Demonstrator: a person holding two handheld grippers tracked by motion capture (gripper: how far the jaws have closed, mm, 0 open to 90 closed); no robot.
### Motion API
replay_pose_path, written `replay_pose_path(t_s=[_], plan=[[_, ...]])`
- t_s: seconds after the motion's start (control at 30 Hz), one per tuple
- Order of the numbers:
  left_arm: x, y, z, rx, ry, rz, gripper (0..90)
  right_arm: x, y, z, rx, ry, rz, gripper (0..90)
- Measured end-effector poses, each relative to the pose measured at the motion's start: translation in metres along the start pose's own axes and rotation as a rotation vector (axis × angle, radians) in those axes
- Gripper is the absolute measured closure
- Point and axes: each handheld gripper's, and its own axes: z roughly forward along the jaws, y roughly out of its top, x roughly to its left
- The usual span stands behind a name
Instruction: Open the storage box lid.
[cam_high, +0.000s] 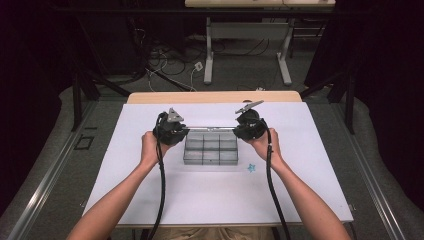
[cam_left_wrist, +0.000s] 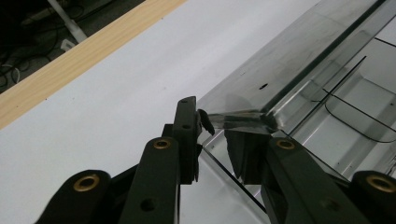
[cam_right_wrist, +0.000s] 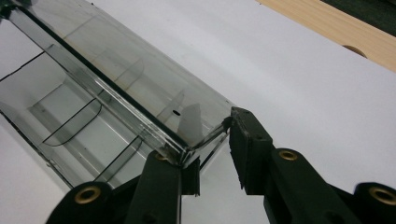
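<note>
on the white-covered table (cam_high: 150, 200), the clear plastic divided organiser box (cam_high: 210, 149) sits mid-table; left gripper (cam_left_wrist: 224, 128) fingers are clenched on the near-left corner of its raised clear lid (cam_left_wrist: 280, 70), right gripper (cam_right_wrist: 212, 140) fingers clenched on the opposite lid corner
</note>
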Motion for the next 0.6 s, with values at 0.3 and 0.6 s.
replay_pose_path(t_s=[0.3,0.6], plan=[[0.005,0.004,0.004,0.014,-0.008,0.000,74.2,-0.004,0.005,0.007,0.023,0.001,0.006,74.7],[0.008,0.006,0.009,0.022,-0.002,0.000,75.0,-0.008,0.008,0.014,0.044,-0.002,0.014,75.4]])
